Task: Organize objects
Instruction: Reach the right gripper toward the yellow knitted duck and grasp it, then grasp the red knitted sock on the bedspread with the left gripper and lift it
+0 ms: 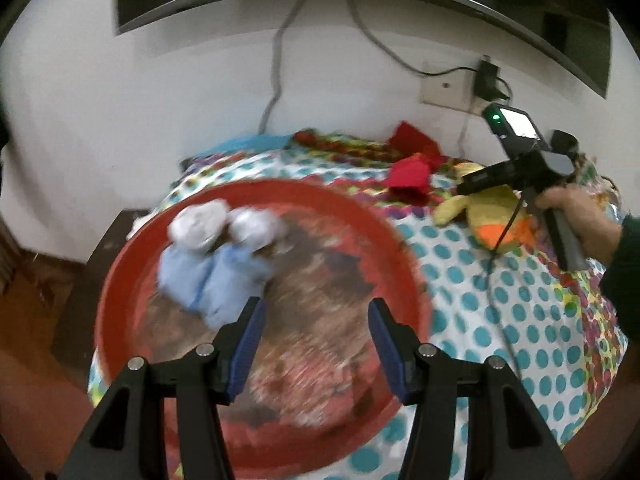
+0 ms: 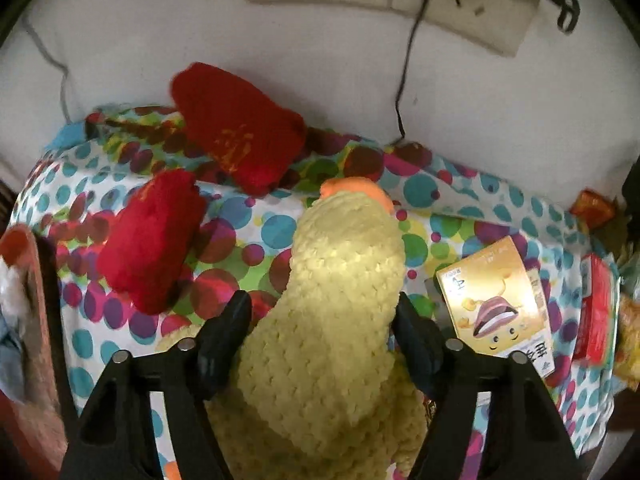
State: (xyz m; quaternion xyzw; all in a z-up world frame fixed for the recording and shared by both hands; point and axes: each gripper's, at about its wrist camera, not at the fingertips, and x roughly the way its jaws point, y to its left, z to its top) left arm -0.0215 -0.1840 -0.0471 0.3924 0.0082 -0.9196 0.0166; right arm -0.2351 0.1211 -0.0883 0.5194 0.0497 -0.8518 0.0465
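Toys lie scattered on a bed with a dotted cover (image 2: 276, 232), and the job is to gather them. At far left stands a red basin (image 1: 380, 220), which holds already a blue and white soft toy (image 1: 212, 256); the picture is blurred there, so its shape is not clear. The left gripper (image 1: 316, 344) hangs above the basin with its jaws wide apart and nothing between them.

Further right, two red plush pieces (image 2: 240, 136) lie near the wall, just beside each other. Next to them lies the yellow knitted duck (image 2: 340, 292) with orange beak, and the right gripper (image 2: 322, 320) points down over it, the duck's body between the two fingers. The jaws seem close on both sides, but I cannot tell if the pads already press the wool.

For a good grip, I think the fingers should close on the thick middle of the body, not on the loose wing, and squeeze until the soft wool stops giving. At far right a gold snack packet (image 2: 500, 296) lies near; the lift should go straight up so that the duck does not drag it.
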